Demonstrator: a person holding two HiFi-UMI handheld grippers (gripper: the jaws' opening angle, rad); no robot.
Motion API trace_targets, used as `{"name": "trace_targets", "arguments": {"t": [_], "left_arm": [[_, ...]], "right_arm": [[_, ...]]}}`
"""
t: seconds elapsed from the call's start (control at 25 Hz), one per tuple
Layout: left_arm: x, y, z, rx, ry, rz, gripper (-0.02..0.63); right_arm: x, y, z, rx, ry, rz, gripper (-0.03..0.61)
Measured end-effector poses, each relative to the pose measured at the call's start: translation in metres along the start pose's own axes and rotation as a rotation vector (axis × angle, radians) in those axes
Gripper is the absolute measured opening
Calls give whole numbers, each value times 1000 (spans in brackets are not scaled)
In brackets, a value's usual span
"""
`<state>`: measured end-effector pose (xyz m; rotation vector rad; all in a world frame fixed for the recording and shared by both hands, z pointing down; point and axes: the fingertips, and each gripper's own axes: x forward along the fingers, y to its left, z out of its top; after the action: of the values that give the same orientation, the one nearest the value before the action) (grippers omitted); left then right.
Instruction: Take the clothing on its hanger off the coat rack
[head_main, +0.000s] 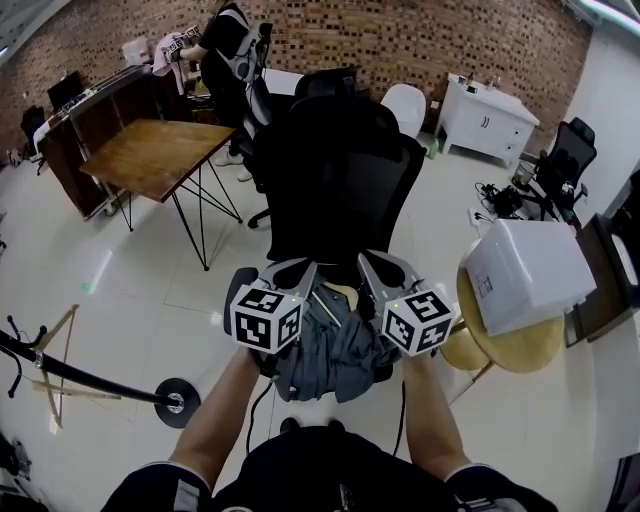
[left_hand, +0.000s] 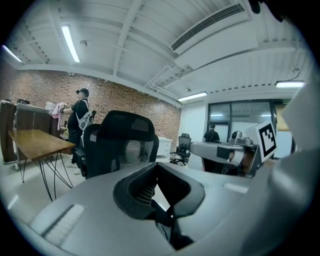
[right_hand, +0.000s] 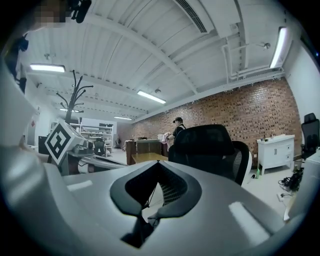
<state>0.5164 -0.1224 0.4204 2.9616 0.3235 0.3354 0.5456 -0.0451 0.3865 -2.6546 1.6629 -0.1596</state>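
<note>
Grey-blue clothing (head_main: 335, 352) on a wooden hanger (head_main: 341, 294) lies bunched just below my two grippers, apparently on the seat of a black office chair (head_main: 340, 180). It is off the coat rack. The black coat rack (head_main: 60, 368) stands at the left on its round base (head_main: 176, 403); its bare hooked top (right_hand: 75, 95) shows in the right gripper view. My left gripper (head_main: 290, 270) (left_hand: 159, 167) and right gripper (head_main: 385, 266) (right_hand: 157, 165) are side by side above the clothing, pointing at the chair back. Both sets of jaws are shut, and I see nothing between them.
A wooden table (head_main: 160, 150) on thin black legs stands at the back left, with a person (head_main: 225, 40) beyond it. To the right, a white box (head_main: 530, 275) rests on a round wooden stool (head_main: 515, 350). A white cabinet (head_main: 490, 120) lines the brick wall.
</note>
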Motion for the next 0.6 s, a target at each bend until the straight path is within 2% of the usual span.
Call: {"name": "trace_targets", "arguments": {"t": [0.6], "left_arm": [[-2, 3, 8, 9, -20, 1, 12]], "right_arm": [[4, 0, 8, -7, -12, 8, 0]]}}
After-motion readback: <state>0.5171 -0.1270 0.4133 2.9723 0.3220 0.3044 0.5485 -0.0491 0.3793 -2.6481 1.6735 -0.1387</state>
